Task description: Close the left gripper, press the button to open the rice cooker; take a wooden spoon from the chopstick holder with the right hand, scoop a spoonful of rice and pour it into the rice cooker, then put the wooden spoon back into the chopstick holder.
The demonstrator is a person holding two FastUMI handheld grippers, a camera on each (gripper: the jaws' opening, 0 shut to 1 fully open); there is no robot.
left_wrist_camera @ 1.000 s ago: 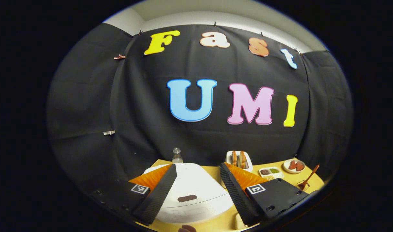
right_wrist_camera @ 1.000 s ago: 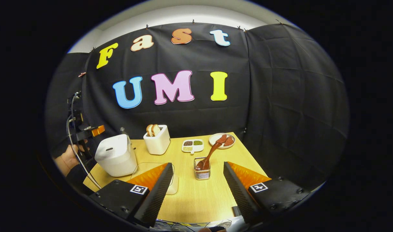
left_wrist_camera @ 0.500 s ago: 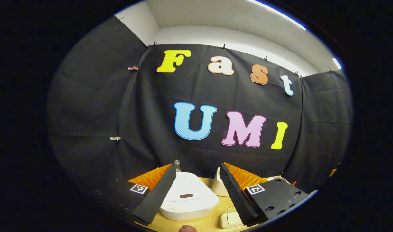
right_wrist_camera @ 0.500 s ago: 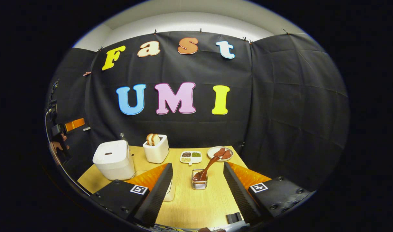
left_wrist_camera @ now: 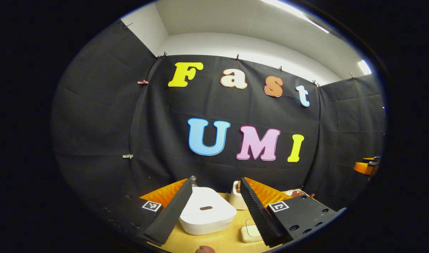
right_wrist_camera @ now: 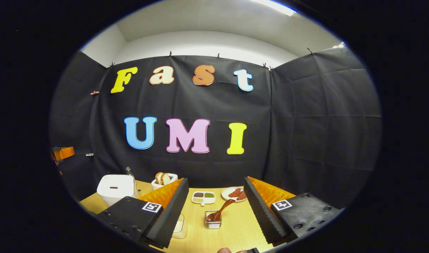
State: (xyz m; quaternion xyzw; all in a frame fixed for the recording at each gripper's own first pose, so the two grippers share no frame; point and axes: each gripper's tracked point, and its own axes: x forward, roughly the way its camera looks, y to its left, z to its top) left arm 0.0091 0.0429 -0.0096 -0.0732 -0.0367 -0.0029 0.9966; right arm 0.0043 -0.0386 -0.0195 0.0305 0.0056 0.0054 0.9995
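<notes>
I am holding my left hand-held gripper (left_wrist_camera: 214, 202) with its jaws wide apart, above the closed rice cooker (left_wrist_camera: 207, 214) on the bench (left_wrist_camera: 218, 242); its lid button (left_wrist_camera: 206, 208) is lying between my fingers, so I judge closing comes first. My right hand-held gripper (right_wrist_camera: 216, 200) is gaping wide too, empty, facing the wooden spoon (right_wrist_camera: 219, 212) leaning in the chopstick holder (right_wrist_camera: 213, 222), ready for picking.
</notes>
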